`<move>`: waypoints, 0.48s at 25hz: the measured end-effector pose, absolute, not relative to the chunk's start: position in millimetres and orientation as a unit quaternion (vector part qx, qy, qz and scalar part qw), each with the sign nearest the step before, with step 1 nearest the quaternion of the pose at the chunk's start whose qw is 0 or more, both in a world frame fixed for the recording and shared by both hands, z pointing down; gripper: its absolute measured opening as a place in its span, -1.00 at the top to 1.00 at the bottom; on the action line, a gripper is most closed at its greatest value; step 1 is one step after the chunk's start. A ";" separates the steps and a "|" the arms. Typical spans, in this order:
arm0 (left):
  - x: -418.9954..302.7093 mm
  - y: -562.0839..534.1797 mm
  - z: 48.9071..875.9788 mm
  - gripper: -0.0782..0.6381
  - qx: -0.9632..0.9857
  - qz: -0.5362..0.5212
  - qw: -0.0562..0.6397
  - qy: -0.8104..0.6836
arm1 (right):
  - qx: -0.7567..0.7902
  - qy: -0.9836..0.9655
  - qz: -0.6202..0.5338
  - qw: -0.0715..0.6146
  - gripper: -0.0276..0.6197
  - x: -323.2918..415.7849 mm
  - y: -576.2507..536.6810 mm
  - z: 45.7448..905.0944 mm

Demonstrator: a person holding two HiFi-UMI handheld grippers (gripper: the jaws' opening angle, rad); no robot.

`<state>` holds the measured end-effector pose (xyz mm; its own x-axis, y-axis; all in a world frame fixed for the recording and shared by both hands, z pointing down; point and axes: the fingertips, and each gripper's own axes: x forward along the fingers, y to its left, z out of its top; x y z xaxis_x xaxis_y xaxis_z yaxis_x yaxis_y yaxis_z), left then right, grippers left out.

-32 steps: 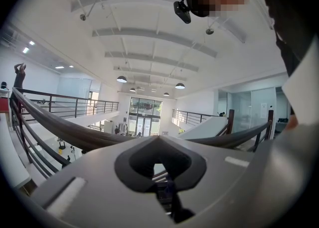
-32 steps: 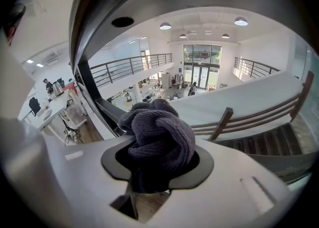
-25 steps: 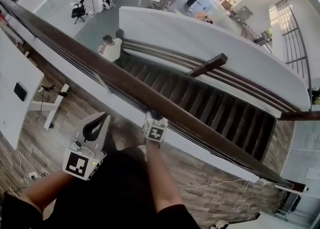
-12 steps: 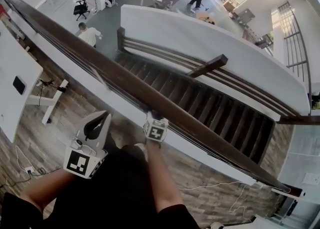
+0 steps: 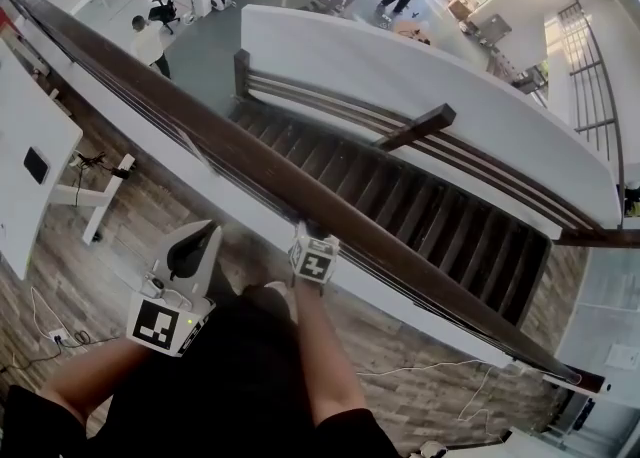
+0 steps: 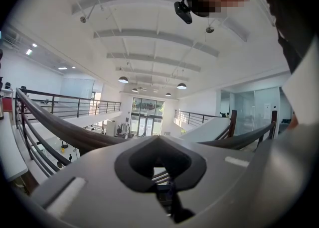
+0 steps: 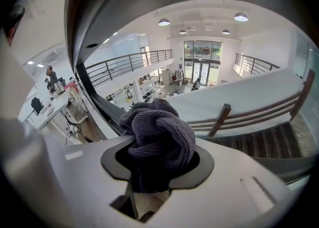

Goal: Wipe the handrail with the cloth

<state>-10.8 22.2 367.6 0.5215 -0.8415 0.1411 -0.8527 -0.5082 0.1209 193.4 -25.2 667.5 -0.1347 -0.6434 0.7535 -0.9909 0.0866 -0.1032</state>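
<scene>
Two grippers showed. The right gripper (image 5: 308, 238) was clamped on a bunched grey cloth (image 7: 159, 132) at the near edge of the dark handrail (image 5: 200, 134) — the left gripper (image 5: 205, 238) hung empty, jaws together, near the rail but apart.

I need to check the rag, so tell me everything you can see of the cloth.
The cloth is dark grey-purple, knitted-looking fabric, bunched into a soft lump with rounded folds. It is clamped between the fingers of the right gripper and bulges out ahead of them. In the head view the gripper's tip sits at the near edge of the dark wooden handrail. The cloth itself is hidden there, so contact with the rail cannot be confirmed.
</scene>
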 end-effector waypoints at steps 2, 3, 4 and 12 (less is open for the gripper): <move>-8.2 23.1 367.1 0.78 0.868 0.030 0.093 -0.488 | 0.601 -0.681 0.317 0.274 0.45 197.4 -22.4 668.4; -6.6 24.0 367.4 0.78 0.868 0.031 0.095 -0.486 | 0.602 -0.680 0.318 0.273 0.45 199.8 -20.6 669.1; -4.9 25.0 368.1 0.78 0.869 0.032 0.094 -0.485 | 0.604 -0.678 0.319 0.271 0.45 202.4 -18.9 669.4; 12.5 33.1 373.0 0.78 0.876 0.040 0.092 -0.471 | 0.614 -0.671 0.320 0.265 0.45 221.4 -8.0 668.1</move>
<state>12.5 33.1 373.0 0.5528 -0.8184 0.1566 -0.8331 -0.5391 0.1236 221.4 -8.0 668.1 -0.1063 -0.6544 0.7486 -0.9936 0.0413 -0.1050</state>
